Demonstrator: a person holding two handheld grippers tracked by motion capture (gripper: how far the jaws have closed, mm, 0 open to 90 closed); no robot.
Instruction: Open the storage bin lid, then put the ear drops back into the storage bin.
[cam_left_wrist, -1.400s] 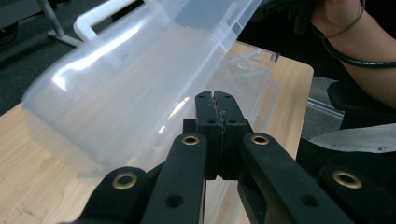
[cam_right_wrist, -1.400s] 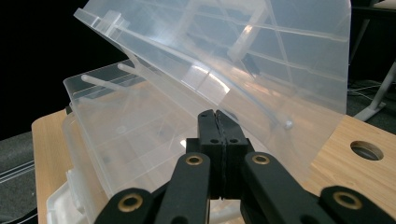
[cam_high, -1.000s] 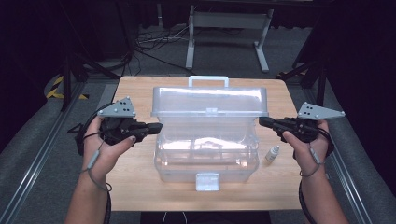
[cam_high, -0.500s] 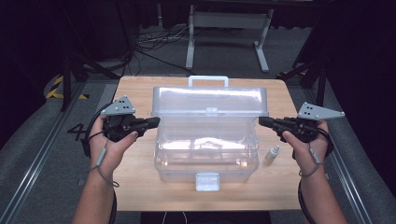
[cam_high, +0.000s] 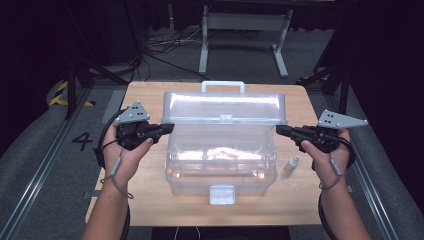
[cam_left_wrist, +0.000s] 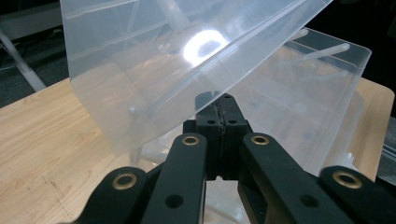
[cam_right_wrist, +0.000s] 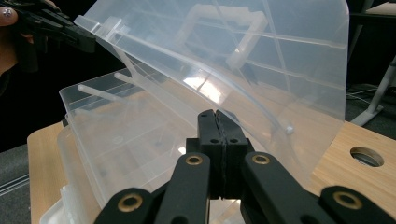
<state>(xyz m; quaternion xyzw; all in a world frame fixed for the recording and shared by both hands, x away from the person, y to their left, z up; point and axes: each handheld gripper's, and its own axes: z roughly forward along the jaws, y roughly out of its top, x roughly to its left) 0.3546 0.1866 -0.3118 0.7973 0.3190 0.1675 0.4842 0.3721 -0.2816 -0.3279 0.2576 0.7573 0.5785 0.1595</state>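
Note:
A clear plastic toolbox (cam_high: 220, 167) stands mid-table with its lid (cam_high: 225, 107) raised partway and tilted back, its white handle (cam_high: 223, 86) at the far edge. My left gripper (cam_high: 167, 127) is shut, and its tip touches the lid's left end. In the left gripper view the closed tips (cam_left_wrist: 223, 100) sit just under the lid's lower edge (cam_left_wrist: 163, 60), with the box's tray (cam_left_wrist: 317, 107) beyond. My right gripper (cam_high: 280, 130) is shut at the lid's right end. Its tips (cam_right_wrist: 215, 114) rest against the lid's rim (cam_right_wrist: 257, 70). Nothing is between either pair of jaws.
A small white bottle (cam_high: 291, 164) stands on the wooden table (cam_high: 150, 200) right of the box. The box's front latch (cam_high: 222, 194) faces the near edge. The table has a round hole (cam_right_wrist: 366, 156) near the right side. A metal stand (cam_high: 240, 30) is on the floor behind.
My left gripper has risen slightly at the lid's left end. The right gripper and the box's base have stayed put.

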